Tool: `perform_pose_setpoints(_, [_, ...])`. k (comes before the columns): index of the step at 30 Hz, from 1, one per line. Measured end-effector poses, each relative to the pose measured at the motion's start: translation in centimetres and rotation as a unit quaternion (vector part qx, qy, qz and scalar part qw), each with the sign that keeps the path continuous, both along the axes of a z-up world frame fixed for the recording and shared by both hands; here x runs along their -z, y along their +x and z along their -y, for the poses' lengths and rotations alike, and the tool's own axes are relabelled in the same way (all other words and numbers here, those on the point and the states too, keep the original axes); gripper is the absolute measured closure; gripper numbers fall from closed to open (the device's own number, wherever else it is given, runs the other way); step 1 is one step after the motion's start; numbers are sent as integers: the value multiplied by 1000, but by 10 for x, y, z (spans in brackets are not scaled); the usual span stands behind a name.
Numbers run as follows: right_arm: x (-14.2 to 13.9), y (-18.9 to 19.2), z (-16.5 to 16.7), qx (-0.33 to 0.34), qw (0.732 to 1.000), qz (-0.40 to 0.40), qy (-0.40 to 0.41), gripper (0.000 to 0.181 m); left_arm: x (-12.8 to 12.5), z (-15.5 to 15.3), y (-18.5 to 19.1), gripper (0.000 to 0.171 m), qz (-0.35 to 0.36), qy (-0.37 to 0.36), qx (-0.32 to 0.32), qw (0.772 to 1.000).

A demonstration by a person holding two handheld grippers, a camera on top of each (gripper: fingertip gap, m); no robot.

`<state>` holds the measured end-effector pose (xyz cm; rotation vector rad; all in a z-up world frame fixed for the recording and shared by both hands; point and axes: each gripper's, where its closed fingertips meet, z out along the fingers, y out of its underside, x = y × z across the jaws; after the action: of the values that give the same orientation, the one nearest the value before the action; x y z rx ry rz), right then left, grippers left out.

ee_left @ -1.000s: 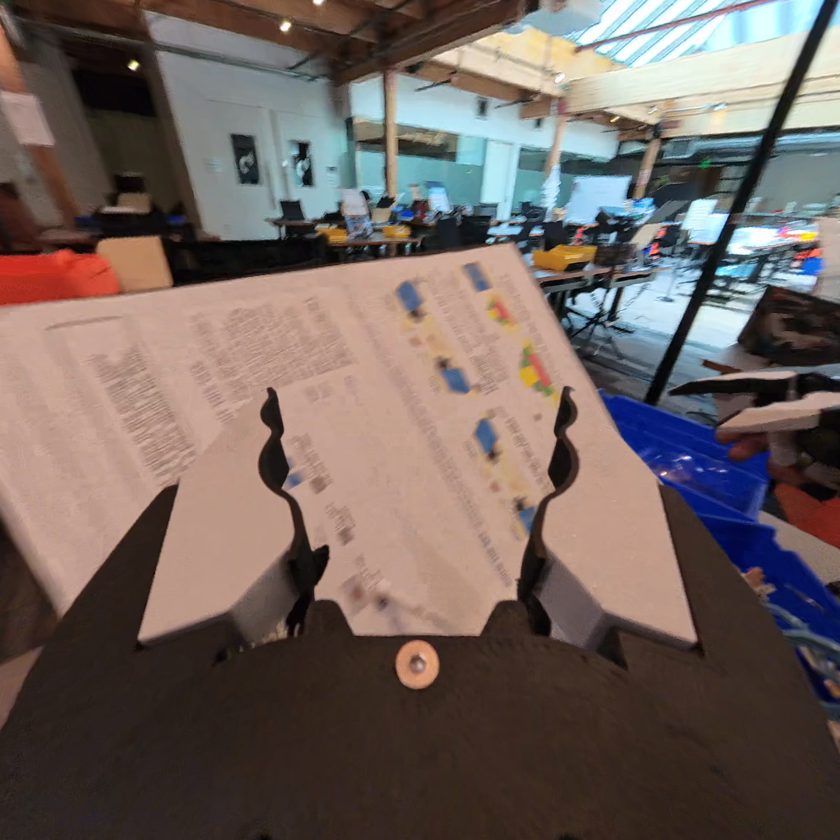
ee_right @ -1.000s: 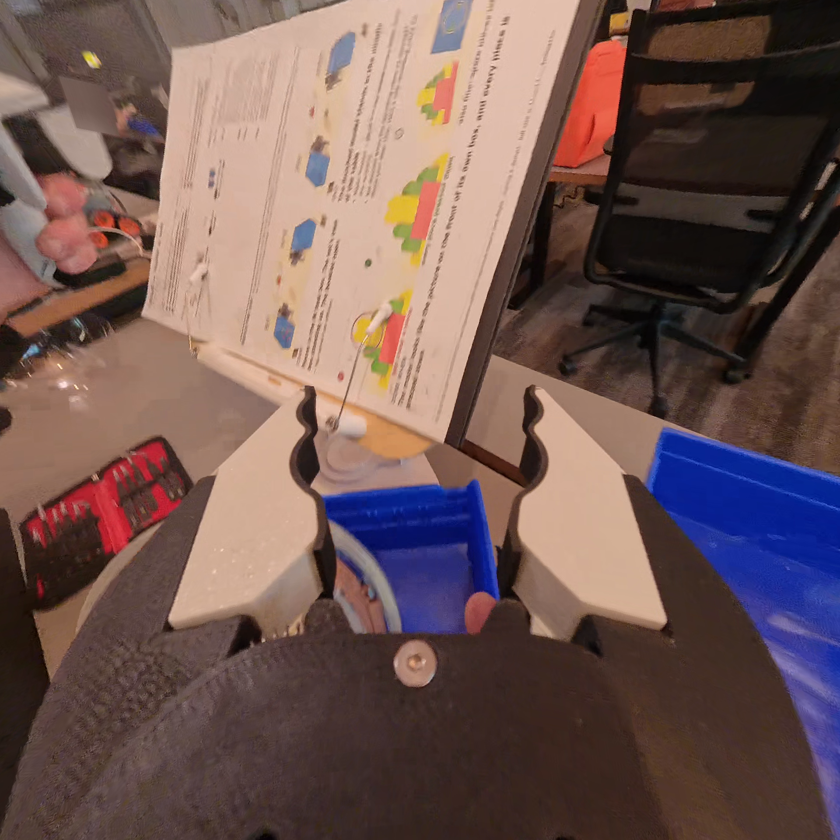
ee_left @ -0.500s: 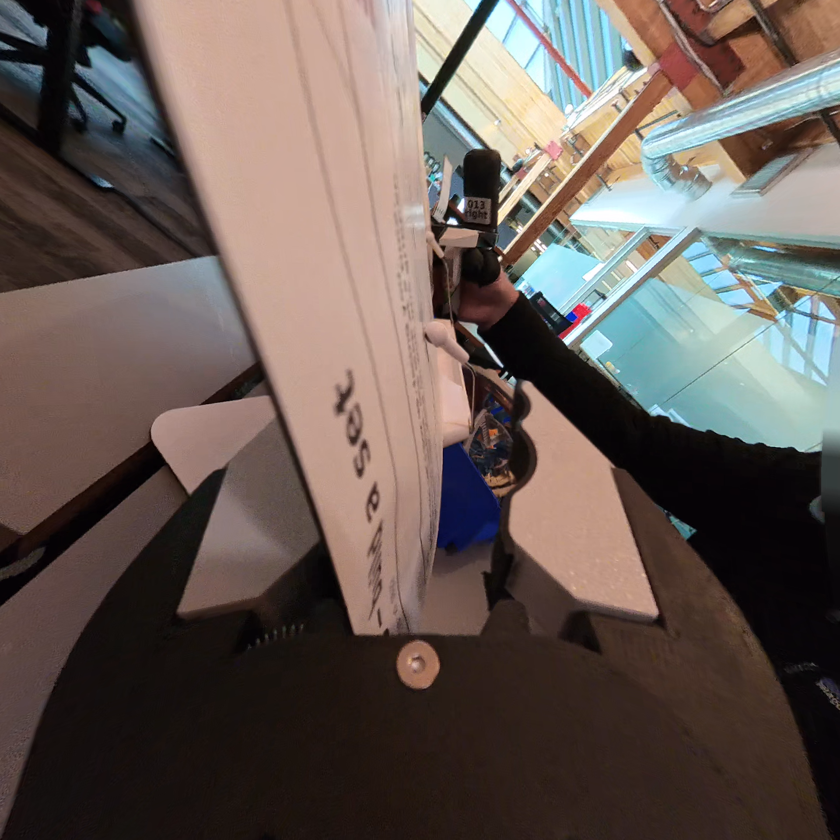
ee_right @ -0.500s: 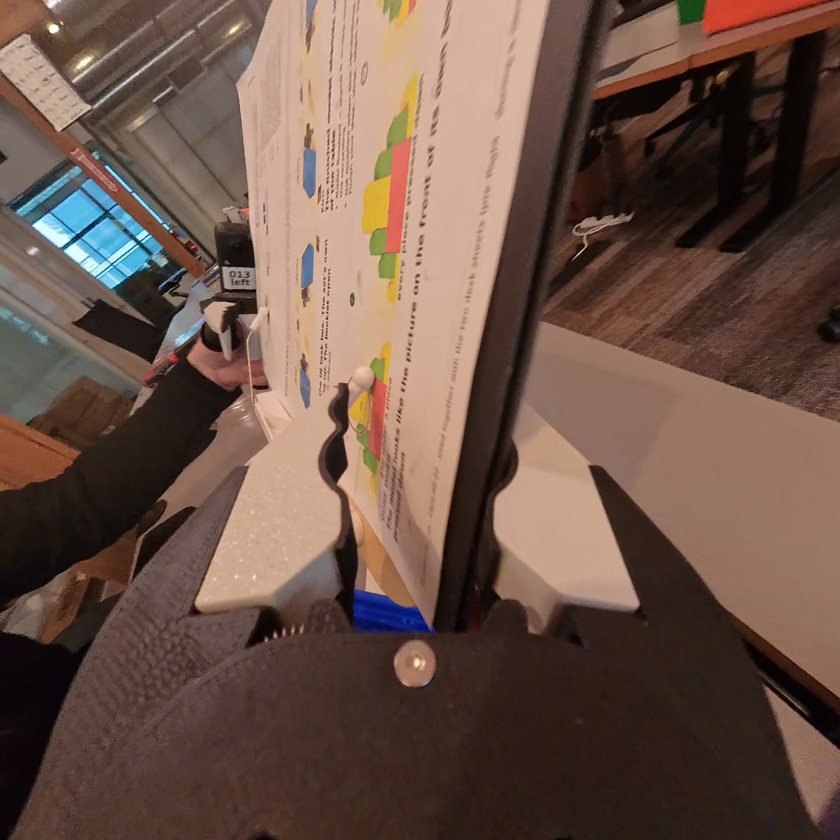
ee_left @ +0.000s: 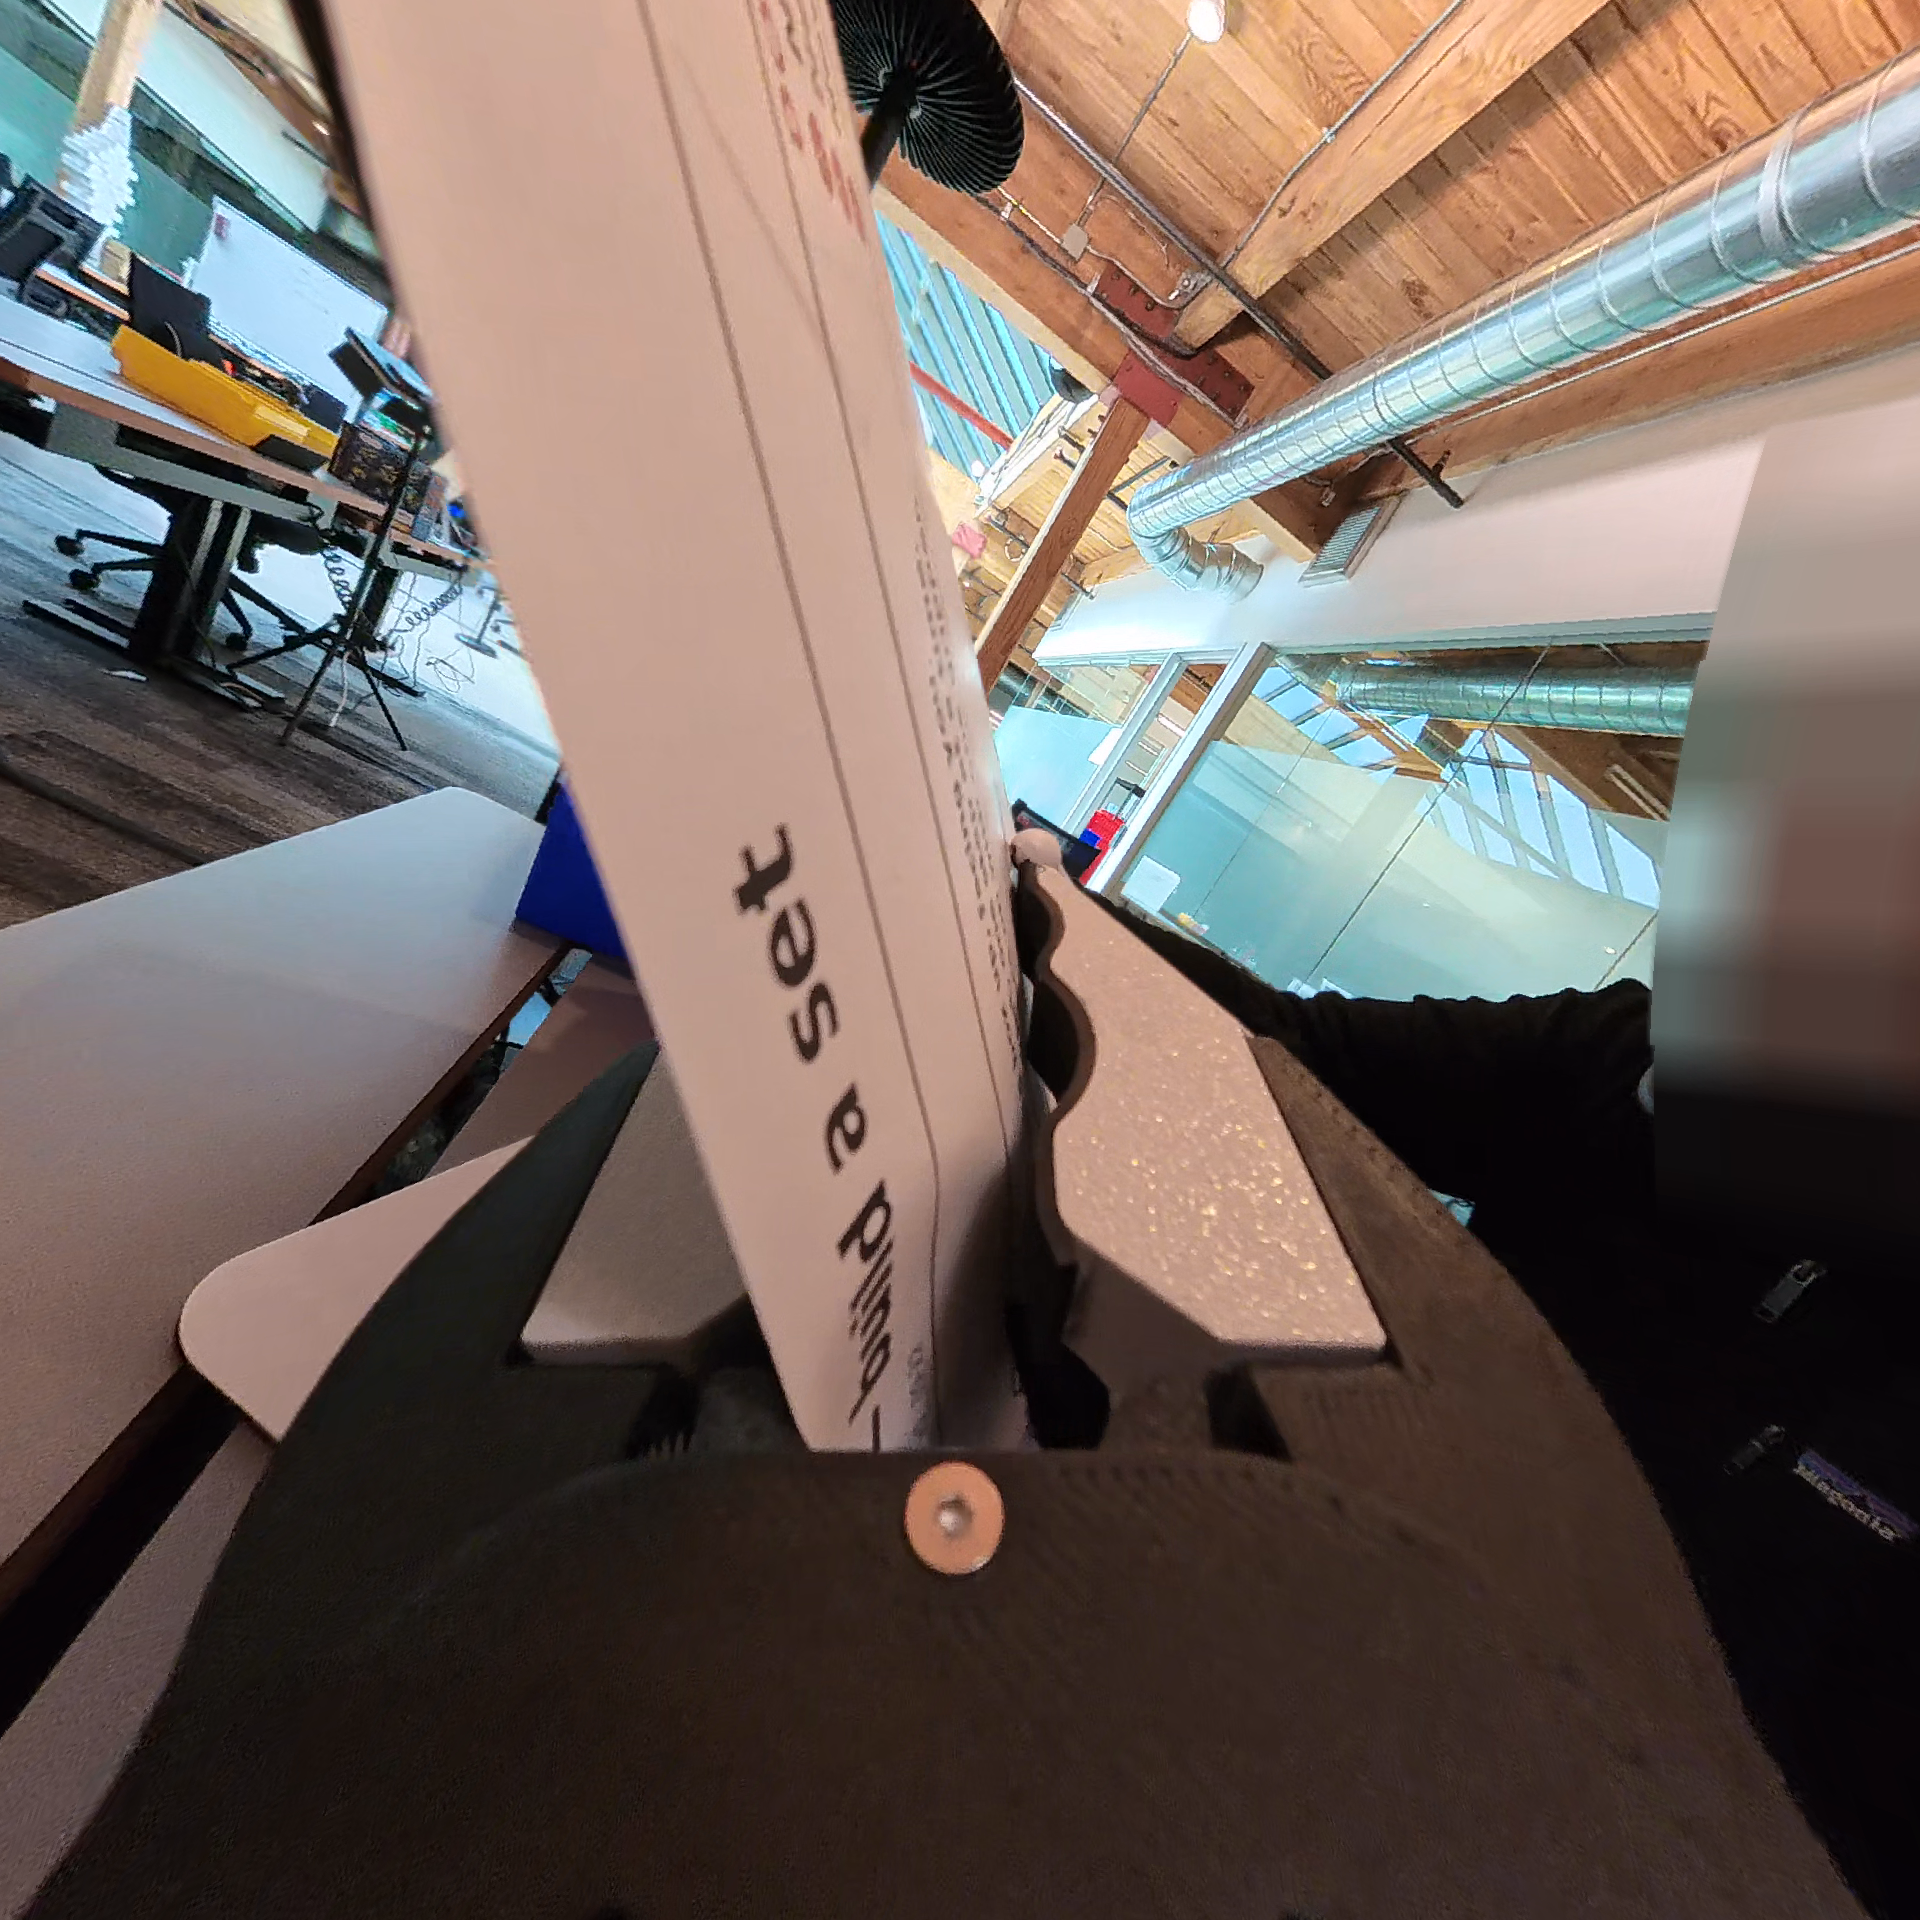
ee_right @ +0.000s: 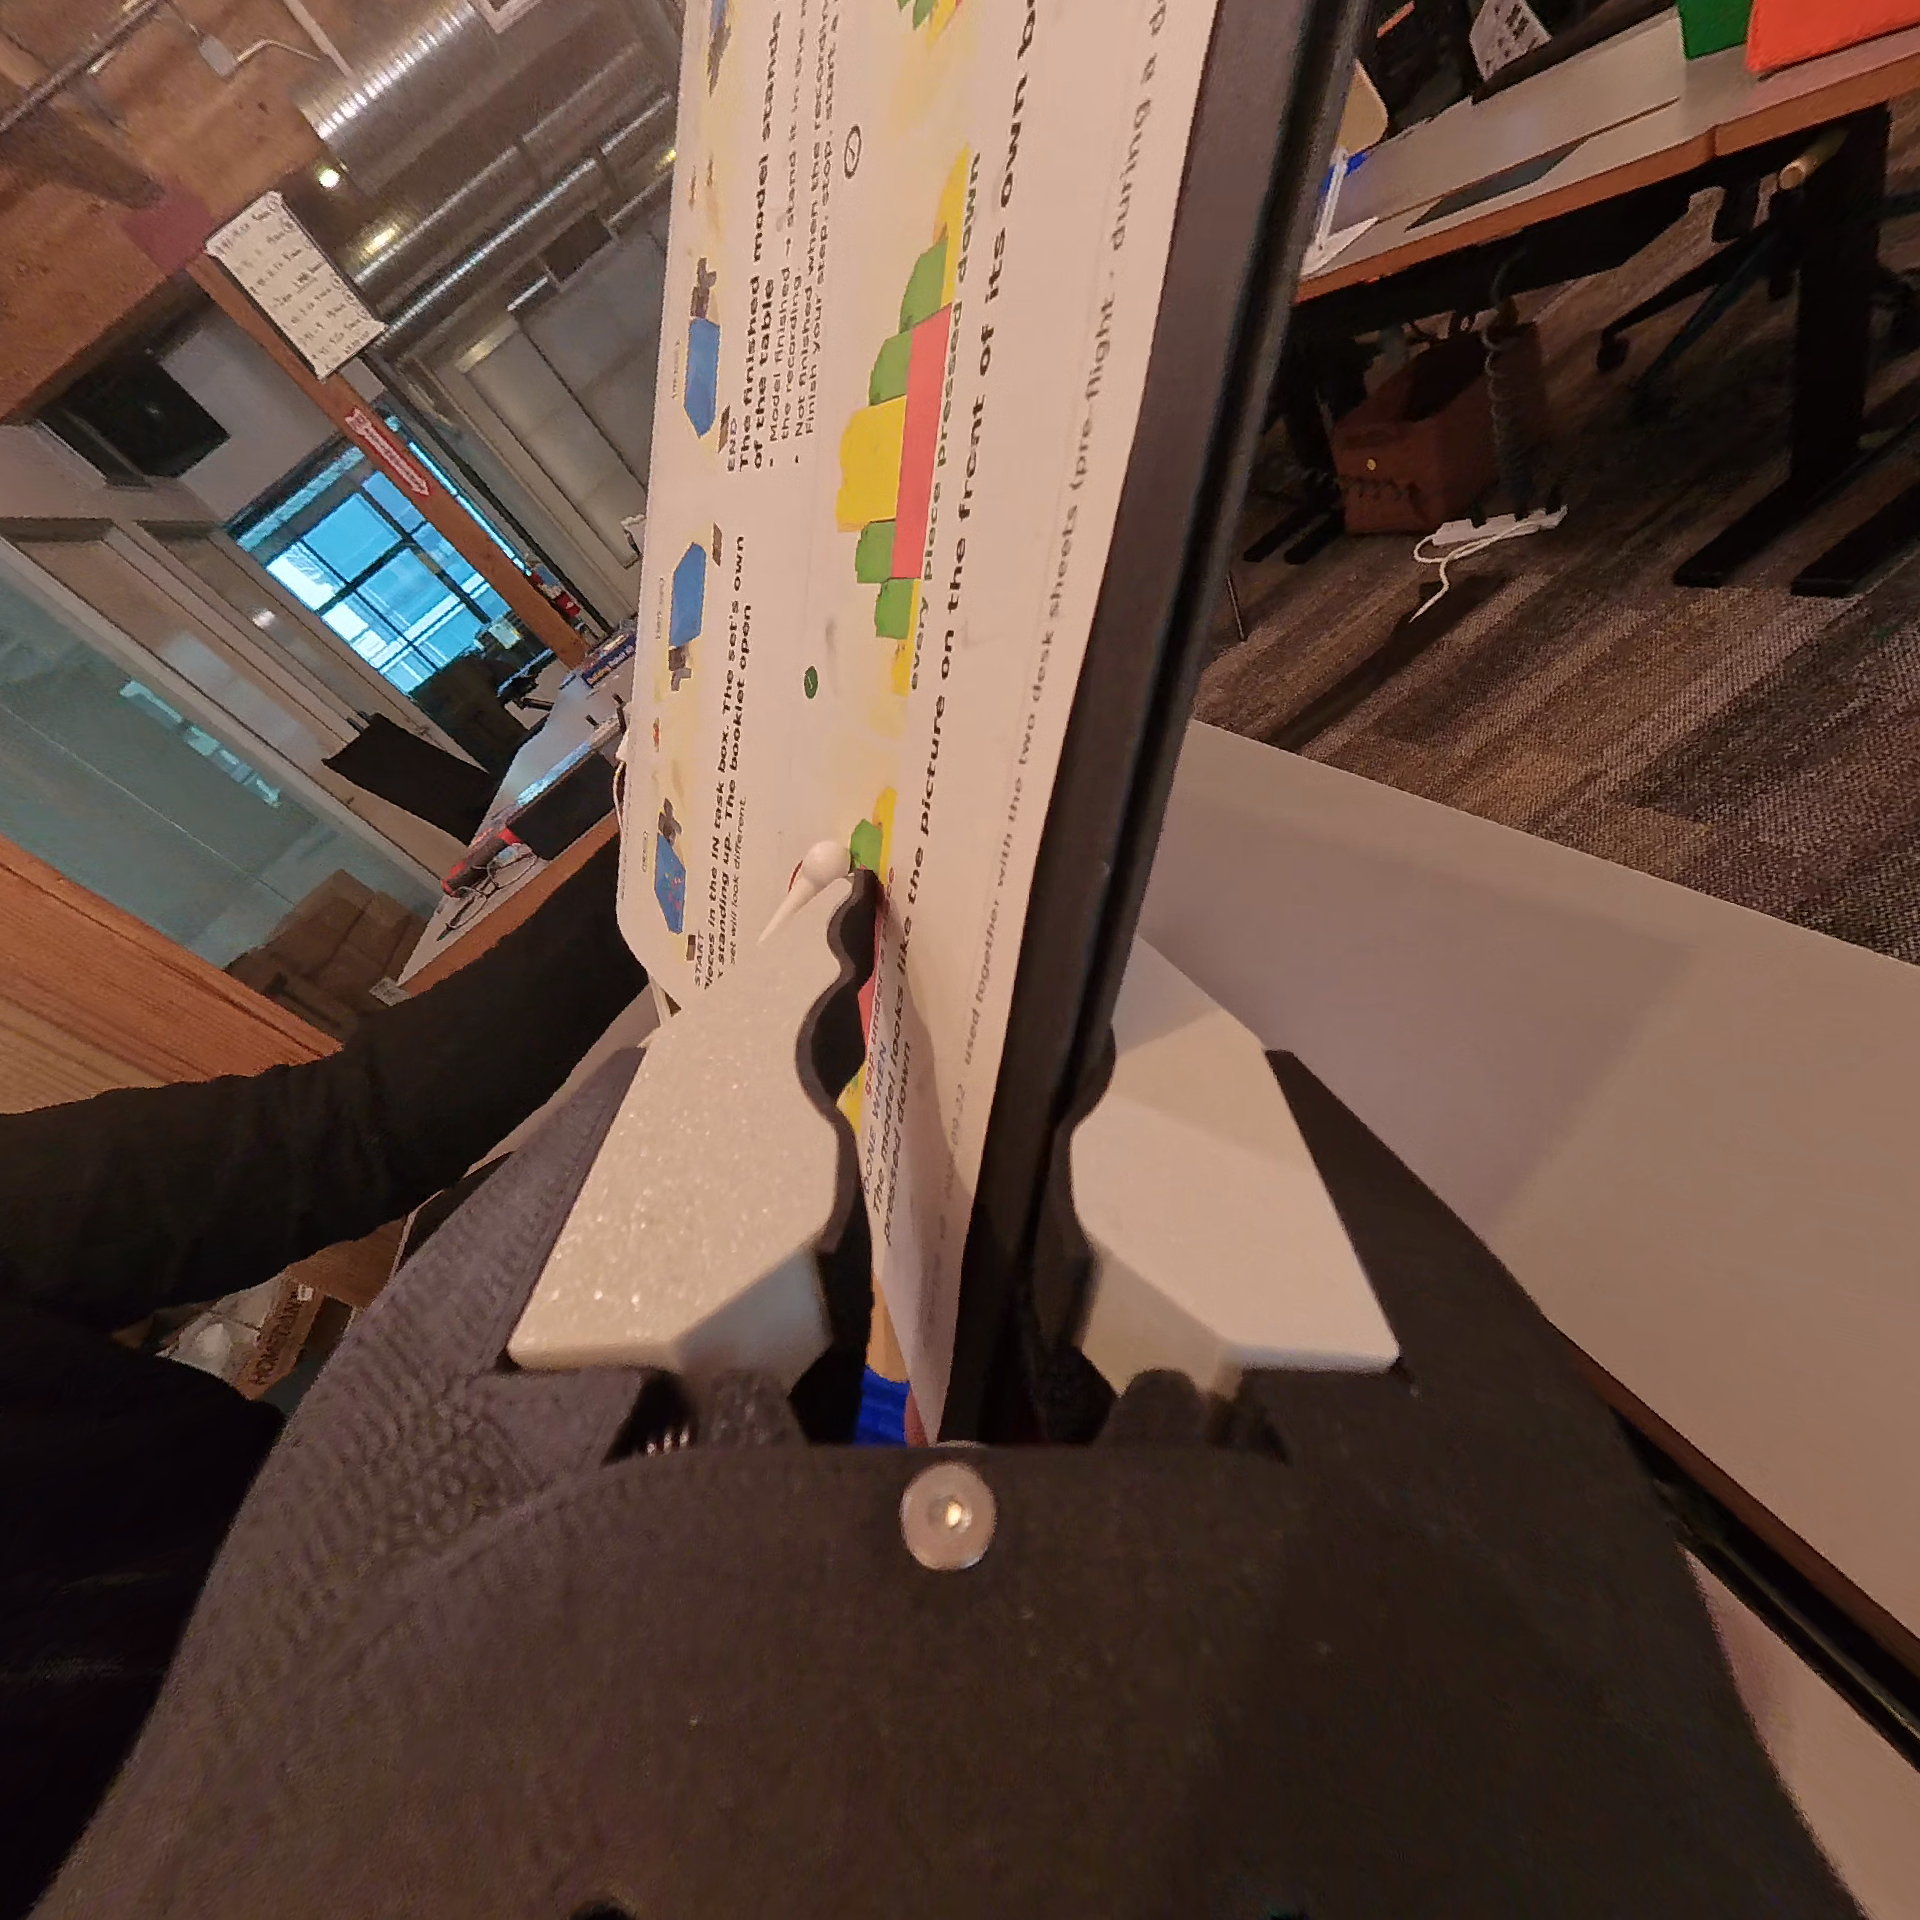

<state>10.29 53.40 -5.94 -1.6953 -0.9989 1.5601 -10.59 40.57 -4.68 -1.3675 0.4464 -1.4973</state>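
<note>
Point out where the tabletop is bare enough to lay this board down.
Bare grey table lies behind the board, out to the floor-side edge; likewise in the left wrist view. The printed side is crowded: sleeve, clutter. Both grippers clamp the board.

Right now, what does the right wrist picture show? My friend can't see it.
The right gripper is shut on the edge of a printed board with coloured pictures, held nearly upright. A white pin sticks out of the board, a black sleeve reaches in at left, and a white table lies behind.

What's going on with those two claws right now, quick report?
Left claw shut on the board's edge. Right claw shut on its opposite edge. Board upright above the table. Nothing in the way.
</note>
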Motion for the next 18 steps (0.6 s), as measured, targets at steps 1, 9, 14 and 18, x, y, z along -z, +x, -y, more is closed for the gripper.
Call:
perform_pose_setpoints(1, [0,0,0,-1,1000,-4,1,153,0,-1,0,151,-4,-2,-3,1000])
perform_pose_setpoints(9, [-24,1,-5,-7,999,-28,22,160,-4,-21,-6,161,-56,4,-48,997])
perform_pose_setpoints(14, [-47,12,-34,0,999,-40,22,159,-33,-49,7,159,-60,9,-47,997])
perform_pose_setpoints(18, [-57,23,-73,-4,999,-24,29,155,-45,-73,26,159,-63,14,-73,995])
